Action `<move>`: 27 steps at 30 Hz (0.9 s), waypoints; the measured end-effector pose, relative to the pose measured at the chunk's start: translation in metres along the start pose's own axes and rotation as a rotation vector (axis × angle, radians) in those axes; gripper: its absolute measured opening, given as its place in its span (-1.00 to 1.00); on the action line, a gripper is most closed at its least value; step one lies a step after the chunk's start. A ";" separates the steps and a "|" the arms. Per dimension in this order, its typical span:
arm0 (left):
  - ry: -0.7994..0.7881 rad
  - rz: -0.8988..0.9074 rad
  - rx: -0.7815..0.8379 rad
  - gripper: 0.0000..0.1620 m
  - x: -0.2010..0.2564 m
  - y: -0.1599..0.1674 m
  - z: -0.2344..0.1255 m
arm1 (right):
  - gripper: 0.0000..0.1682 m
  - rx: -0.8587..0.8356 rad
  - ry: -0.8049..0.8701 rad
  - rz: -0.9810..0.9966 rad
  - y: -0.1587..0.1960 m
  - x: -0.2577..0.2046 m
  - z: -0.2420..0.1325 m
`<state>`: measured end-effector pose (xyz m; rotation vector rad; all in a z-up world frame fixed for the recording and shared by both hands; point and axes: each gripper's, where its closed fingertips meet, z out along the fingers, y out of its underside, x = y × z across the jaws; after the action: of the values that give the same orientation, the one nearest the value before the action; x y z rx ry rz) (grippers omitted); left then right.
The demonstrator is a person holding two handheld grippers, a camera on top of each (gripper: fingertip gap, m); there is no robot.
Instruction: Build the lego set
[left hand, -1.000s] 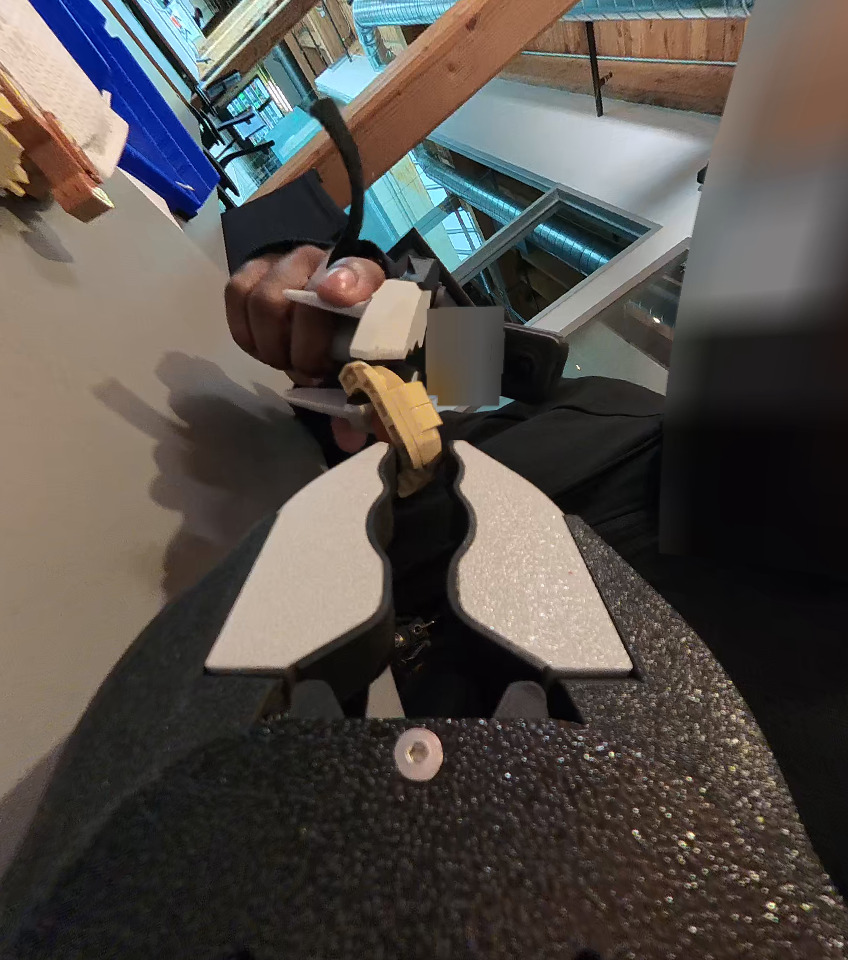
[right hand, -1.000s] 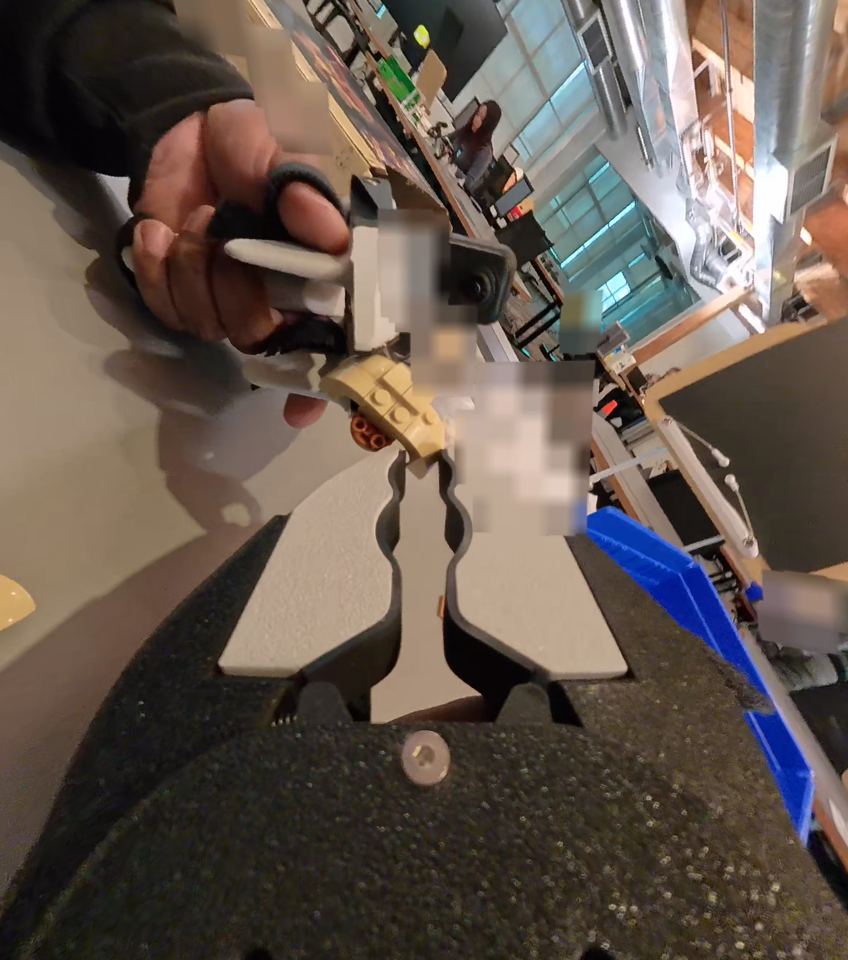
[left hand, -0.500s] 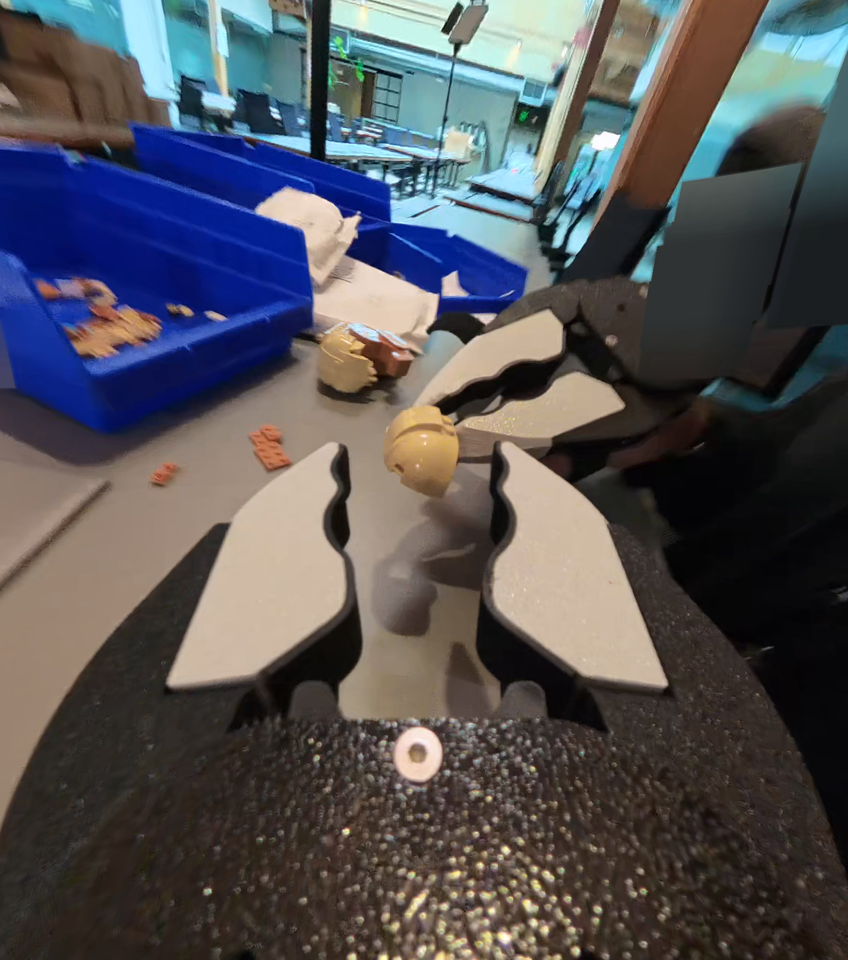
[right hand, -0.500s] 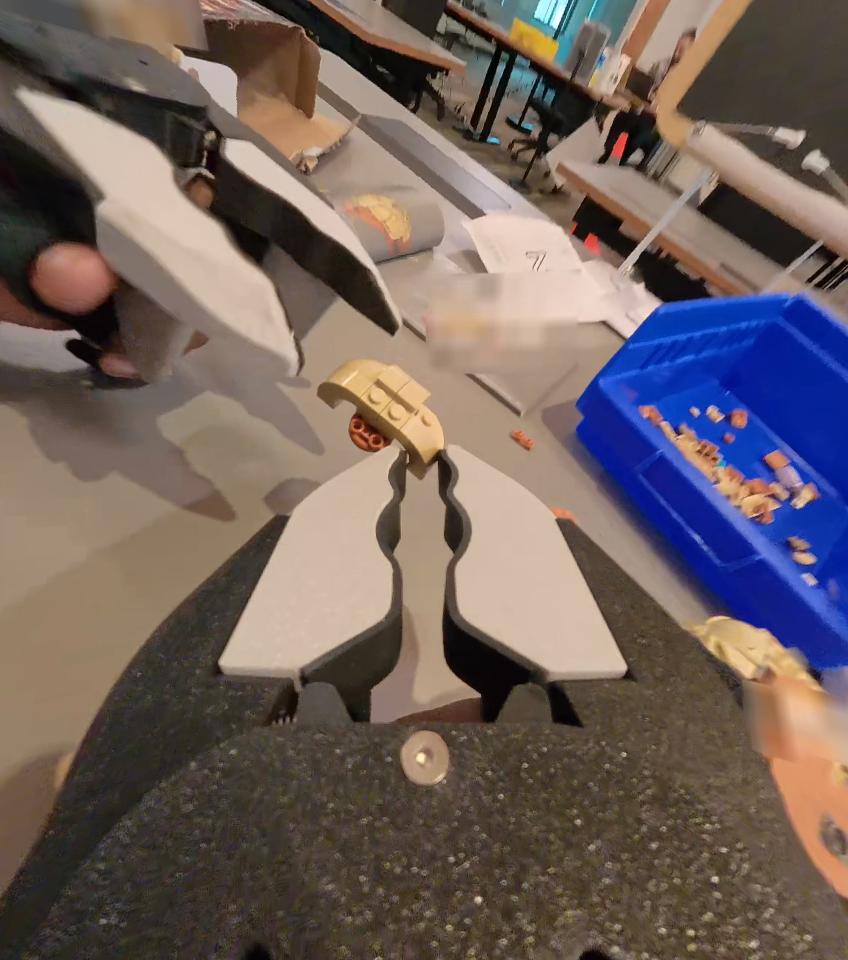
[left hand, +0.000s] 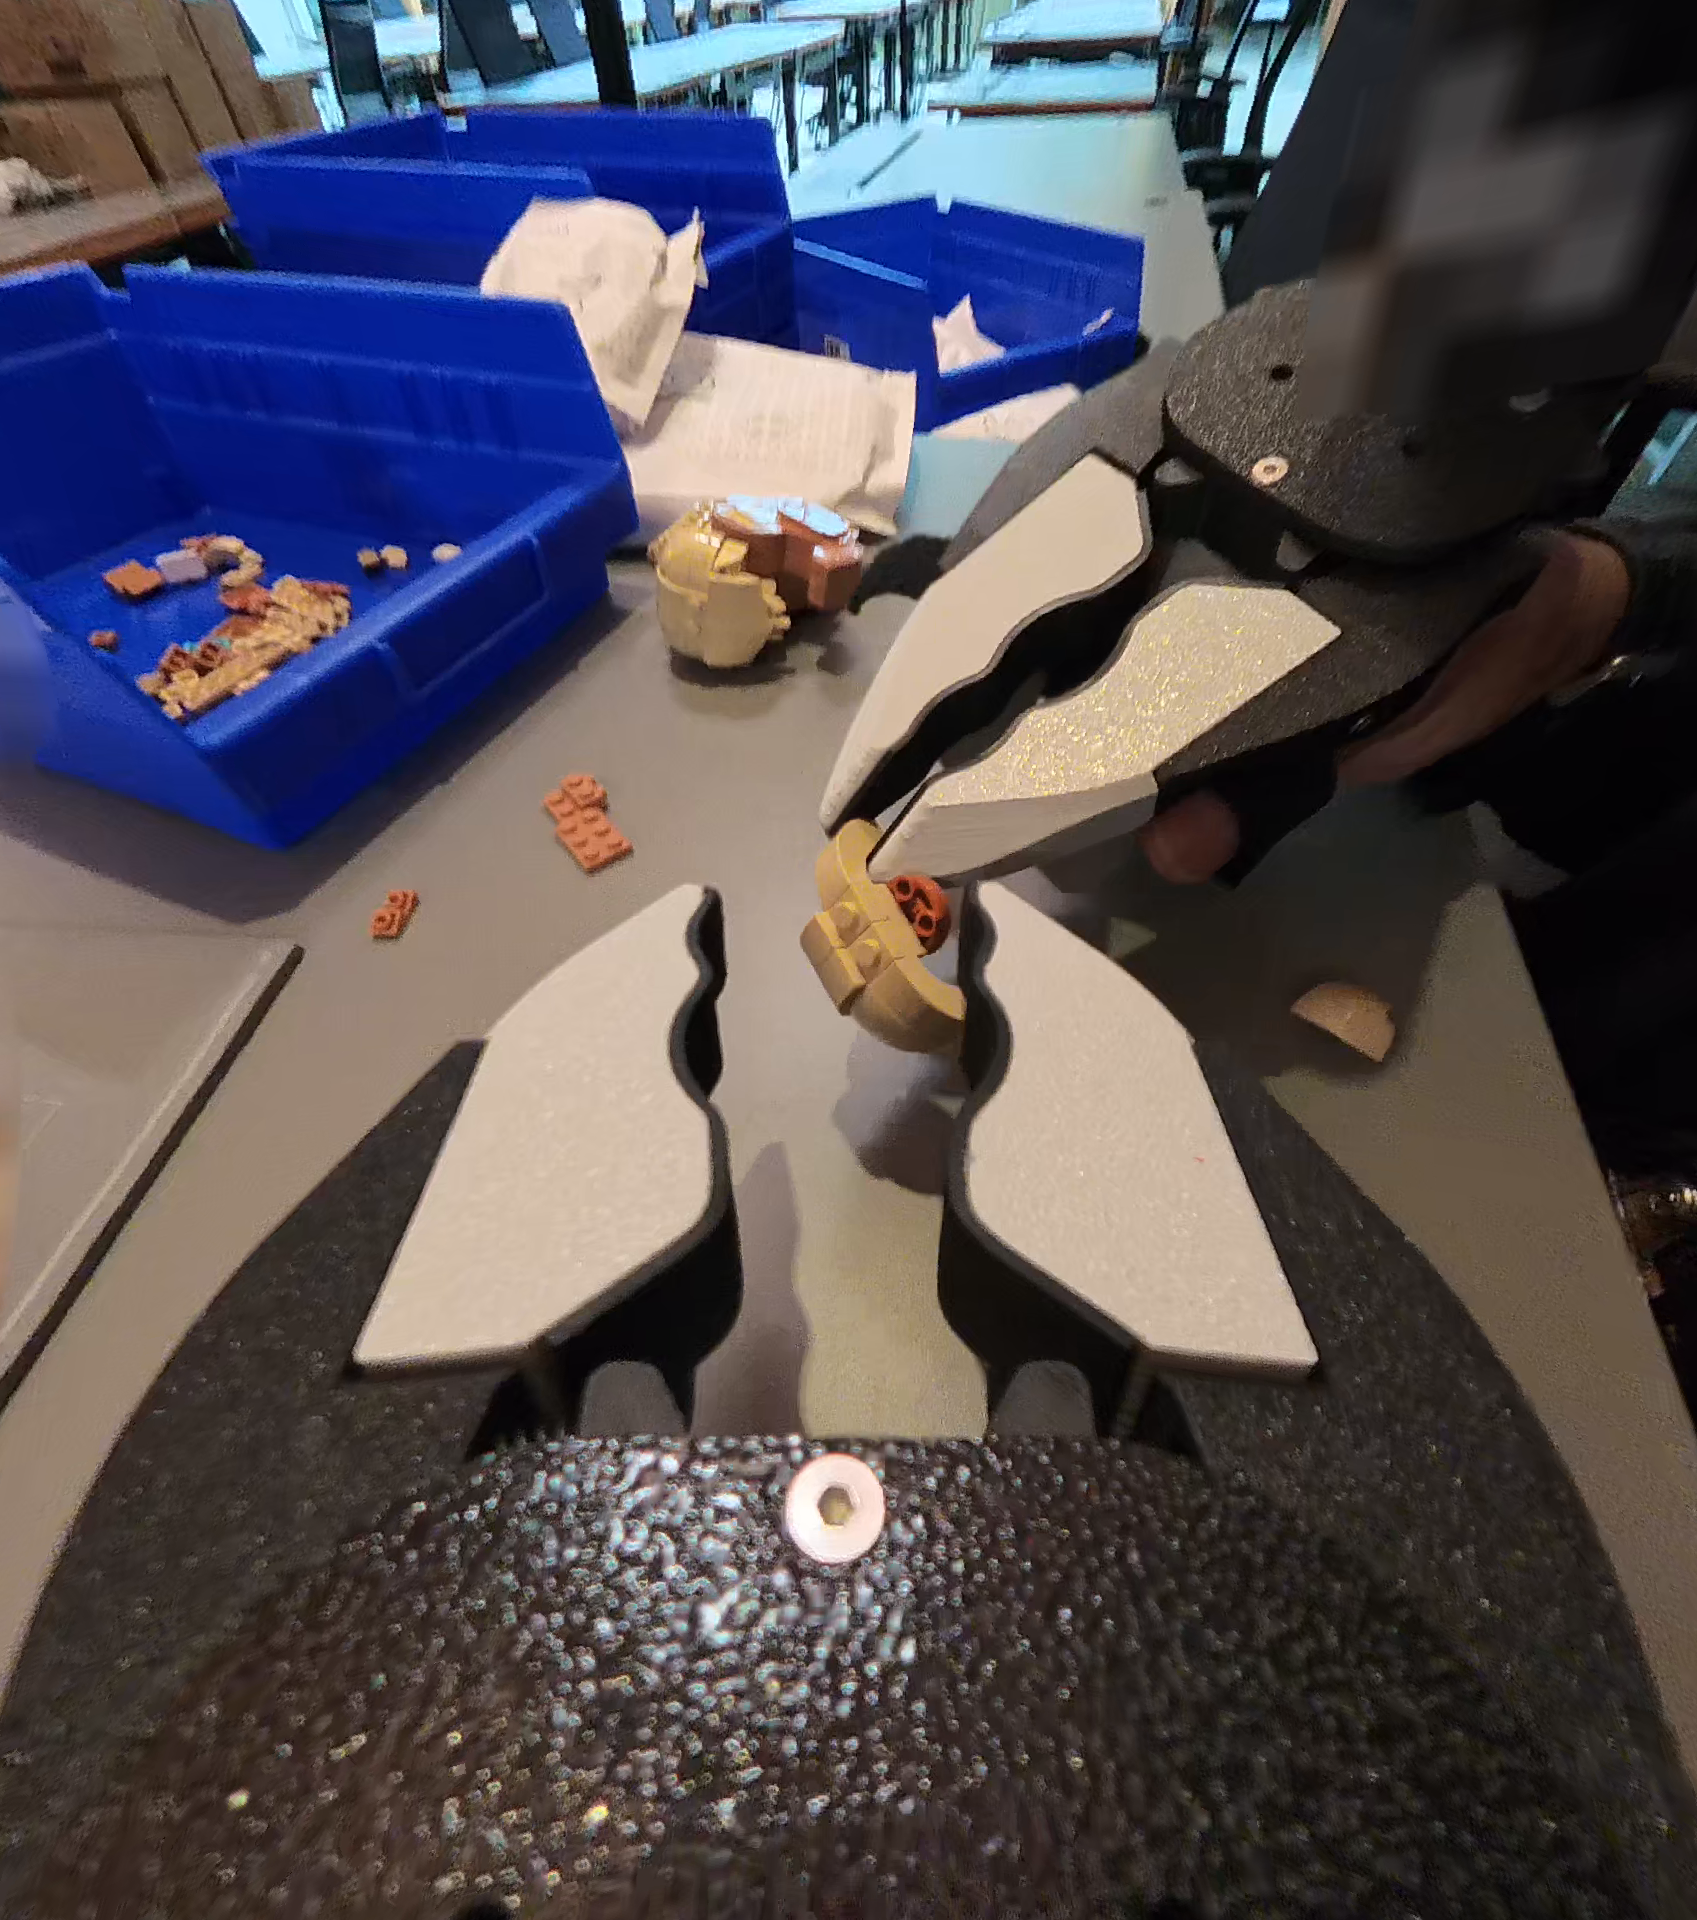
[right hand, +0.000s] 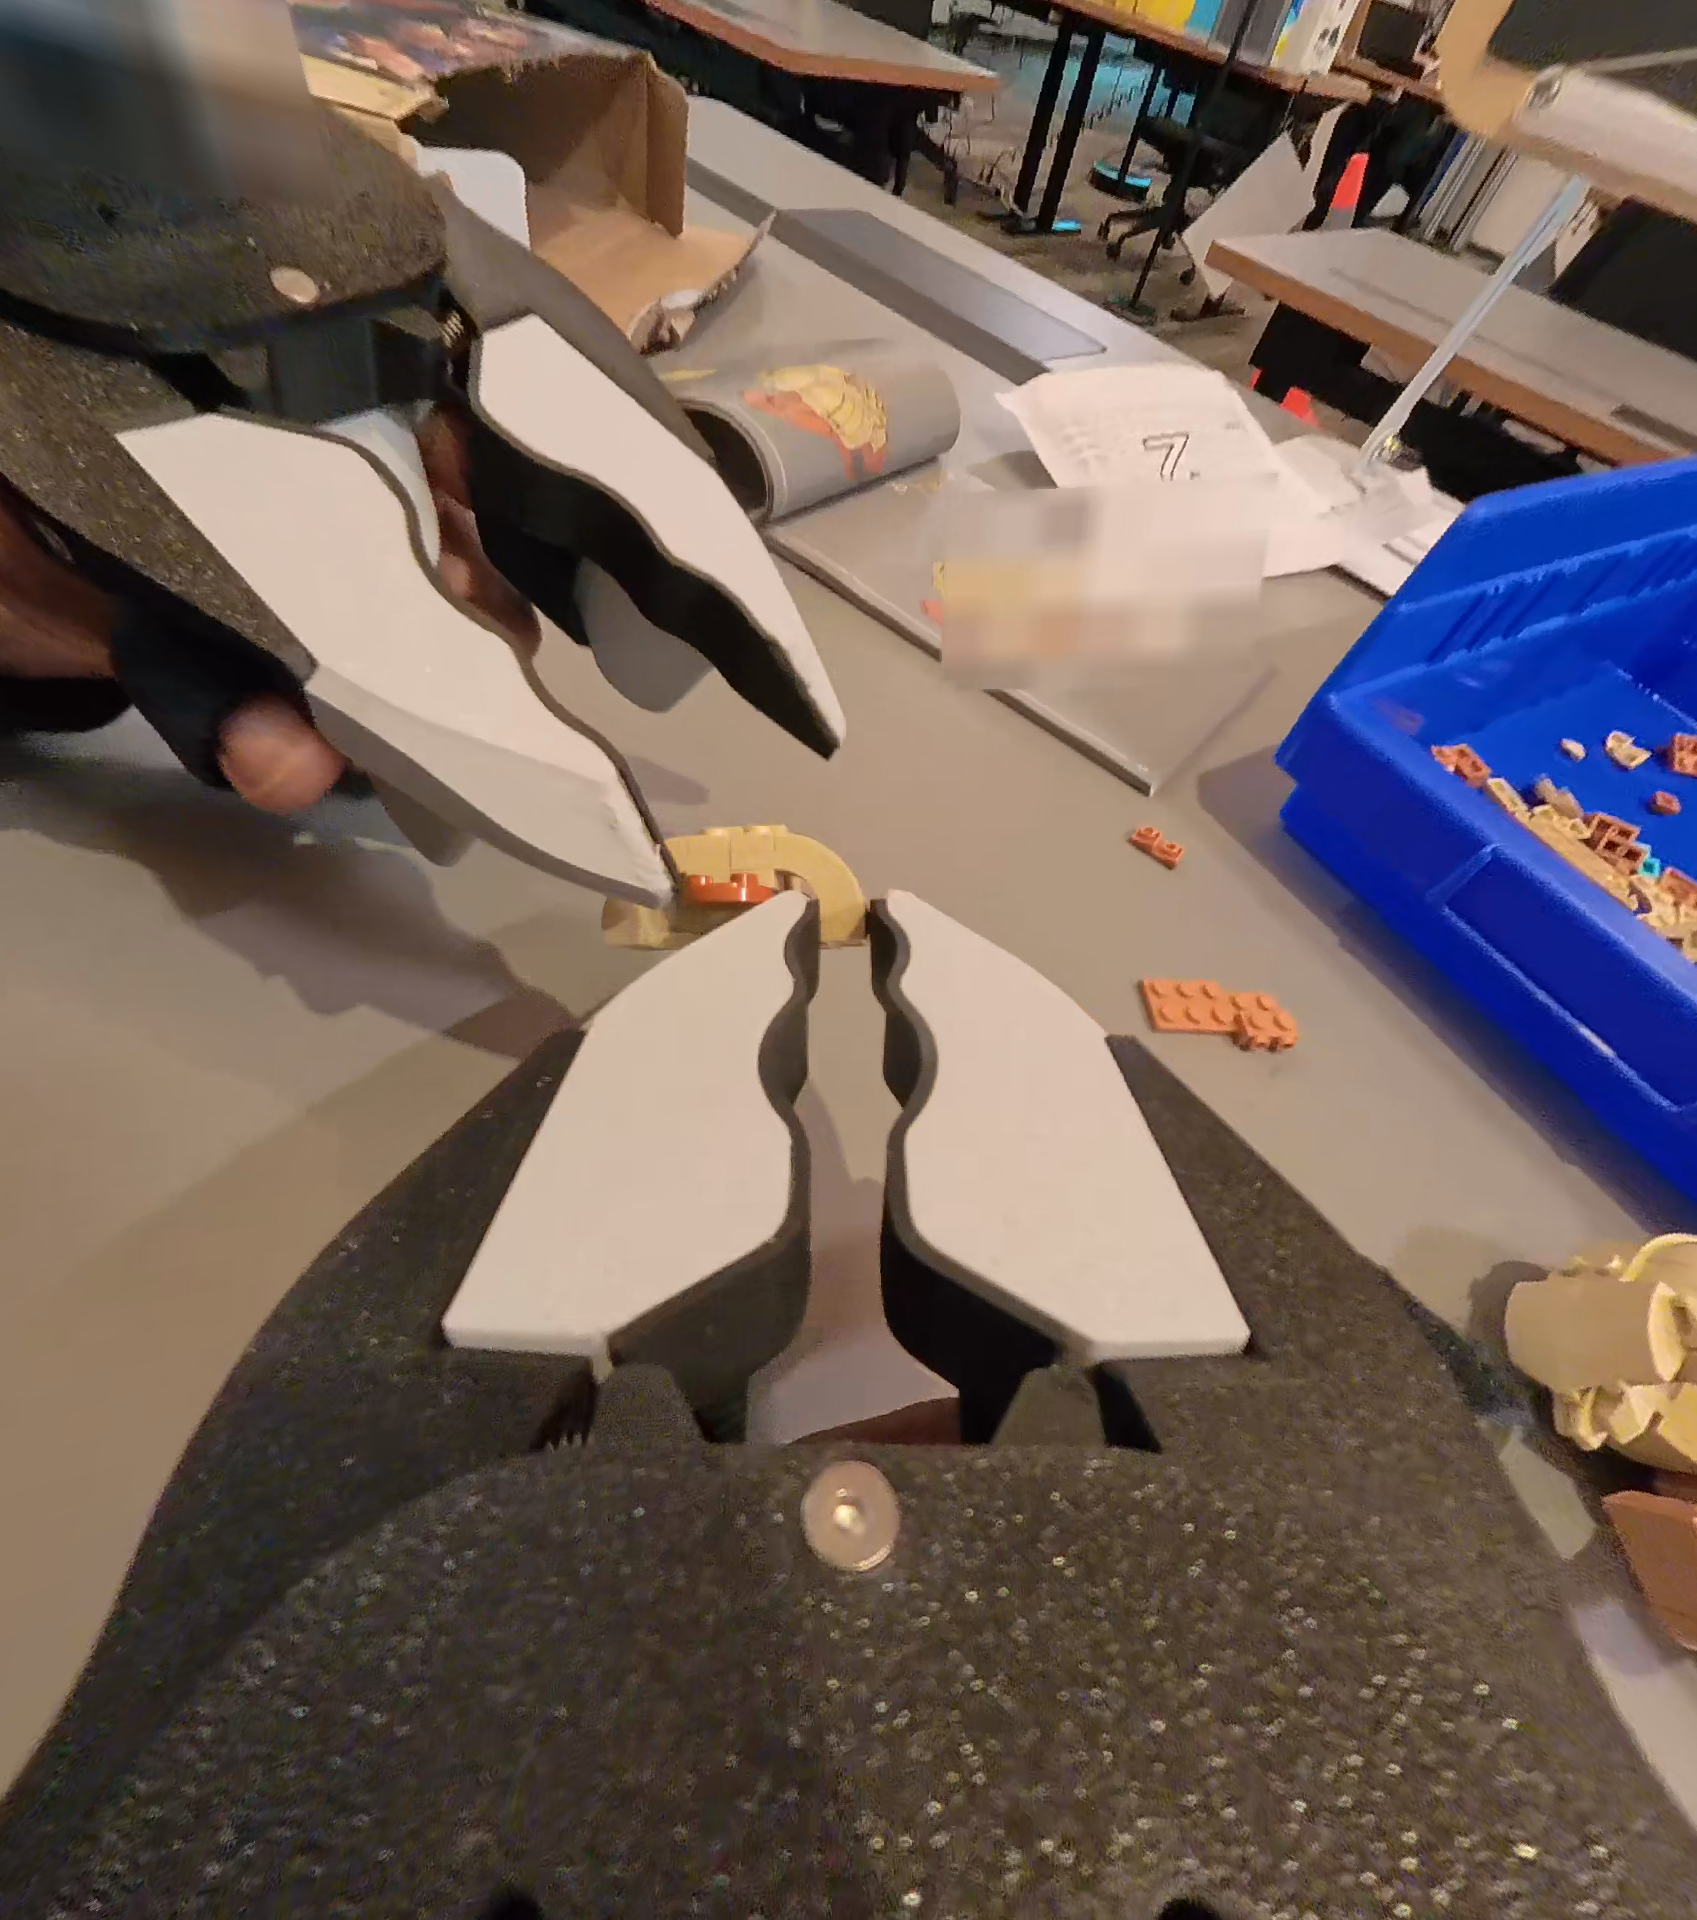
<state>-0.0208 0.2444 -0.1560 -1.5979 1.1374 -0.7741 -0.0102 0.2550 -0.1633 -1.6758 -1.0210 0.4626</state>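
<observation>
A tan curved lego piece (left hand: 870, 971) with a small round brown part (left hand: 917, 909) is pinched at one end by my right gripper (left hand: 859, 842), which comes in from the upper right. In the right wrist view my right gripper (right hand: 839, 914) is shut on the piece (right hand: 771, 857), low over the grey table (right hand: 148, 1039). My left gripper (left hand: 839, 925) is open and empty, with the piece between its fingers against the right one. In the right wrist view my left gripper (right hand: 742, 812) reaches in from the upper left, one fingertip (right hand: 641, 868) at the piece.
A partly built tan and brown model (left hand: 750, 592) stands behind, seen at the right edge in the right wrist view (right hand: 1654, 1340). A blue bin (left hand: 356, 748) (right hand: 1550, 1039) holds loose bricks. Brown plates (left hand: 589, 821) (right hand: 1218, 1013), a tan dome (left hand: 1343, 1023) and a booklet (right hand: 823, 426) lie nearby. Left and right tips are no more than a few centimetres apart. My left gripper's tips are some 11 cm from the tan dome (left hand: 1343, 1023).
Both grippers have swung down from mid-air to low over the table. My left gripper, shut on the tan piece a second ago, has opened. My right gripper still holds the piece.
</observation>
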 end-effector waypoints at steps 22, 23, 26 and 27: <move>0.325 -0.581 0.145 -0.51 0.020 -0.021 -0.001 | -0.90 0.270 0.067 -0.052 -0.035 0.002 -0.016; 0.322 -0.576 0.145 -0.53 0.020 -0.021 -0.001 | -0.90 0.273 0.067 -0.052 -0.035 0.001 -0.017; 0.311 -0.542 0.138 -0.58 0.020 -0.020 -0.002 | -0.90 0.278 0.057 -0.049 -0.036 0.000 -0.018; 0.304 -0.526 0.132 -0.58 0.020 -0.019 -0.001 | -0.90 0.278 0.055 -0.049 -0.036 0.000 -0.018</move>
<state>-0.0089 0.2262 -0.1380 -1.7241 0.8488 -1.4459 -0.0115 0.2472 -0.1241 -1.4058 -0.9108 0.4988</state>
